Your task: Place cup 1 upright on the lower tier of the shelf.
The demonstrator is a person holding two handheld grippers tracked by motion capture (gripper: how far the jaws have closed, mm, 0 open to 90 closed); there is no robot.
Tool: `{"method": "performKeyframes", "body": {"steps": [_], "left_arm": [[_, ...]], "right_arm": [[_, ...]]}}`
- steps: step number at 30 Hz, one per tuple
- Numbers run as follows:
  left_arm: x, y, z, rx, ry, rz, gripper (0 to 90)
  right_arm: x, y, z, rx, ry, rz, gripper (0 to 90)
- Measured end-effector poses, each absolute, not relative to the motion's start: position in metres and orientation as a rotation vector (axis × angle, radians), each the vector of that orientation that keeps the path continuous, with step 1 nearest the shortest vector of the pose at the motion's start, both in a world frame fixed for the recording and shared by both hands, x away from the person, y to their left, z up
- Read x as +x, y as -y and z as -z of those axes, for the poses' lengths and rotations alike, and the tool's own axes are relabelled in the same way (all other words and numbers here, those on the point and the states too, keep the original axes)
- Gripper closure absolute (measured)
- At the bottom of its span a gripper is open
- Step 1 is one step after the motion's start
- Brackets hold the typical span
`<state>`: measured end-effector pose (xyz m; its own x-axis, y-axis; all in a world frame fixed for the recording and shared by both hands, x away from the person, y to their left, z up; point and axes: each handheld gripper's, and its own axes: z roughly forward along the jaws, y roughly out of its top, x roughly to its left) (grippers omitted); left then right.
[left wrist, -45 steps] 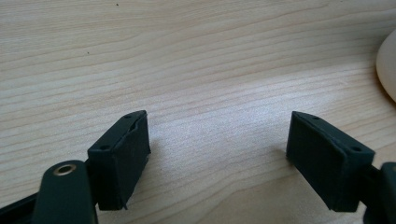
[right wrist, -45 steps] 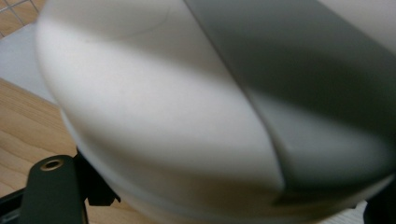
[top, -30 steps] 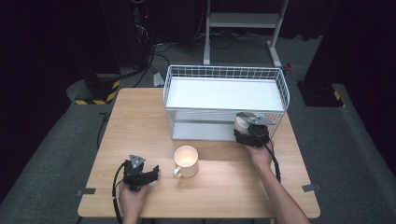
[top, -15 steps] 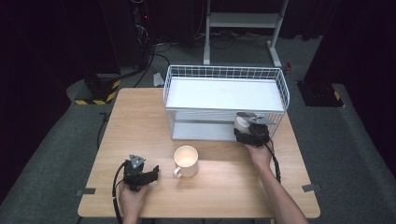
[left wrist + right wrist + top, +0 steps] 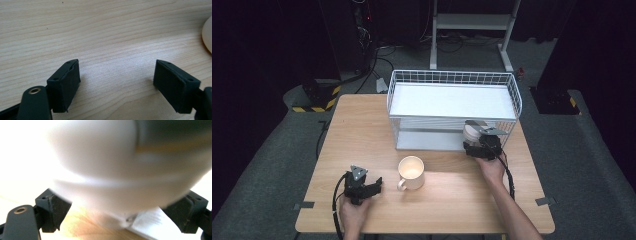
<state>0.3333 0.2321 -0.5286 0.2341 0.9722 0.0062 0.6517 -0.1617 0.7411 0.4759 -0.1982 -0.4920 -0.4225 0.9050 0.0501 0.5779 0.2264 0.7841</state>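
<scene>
A white bowl (image 5: 469, 133) sits at the front edge of the wire rack's lower shelf (image 5: 427, 141). My right gripper (image 5: 475, 144) is right up against it. In the right gripper view the bowl (image 5: 120, 170) is a blur between the jaws, which stand wide apart on either side of its lower body with my right gripper (image 5: 117, 213) open. A cream mug (image 5: 411, 172) stands upright mid-table. To its left my left gripper (image 5: 374, 186) rests low over the wood, open and with nothing in it (image 5: 116, 85). The mug's edge (image 5: 208, 35) shows at the far right.
The white wire rack (image 5: 453, 107) takes up the back right of the wooden table (image 5: 362, 130), with a flat white top shelf. A cable trails from each gripper along the person's forearms. Dark floor surrounds the table.
</scene>
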Motion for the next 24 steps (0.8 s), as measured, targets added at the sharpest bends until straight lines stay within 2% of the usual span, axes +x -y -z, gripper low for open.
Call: {"method": "performKeyframes", "body": {"steps": [5, 24], "left_arm": [[0.333, -0.232, 0.529, 1.896, -1.486, -0.666, 21.2], [0.333, -0.232, 0.528, 1.898, -1.488, -0.665, 21.2]], "right_arm": [[0.469, 0.2, 0.497, 1.396, -2.084, -1.041, 20.9], [0.473, 0.198, 0.5, 1.413, -2.058, -0.998, 25.9]]}}
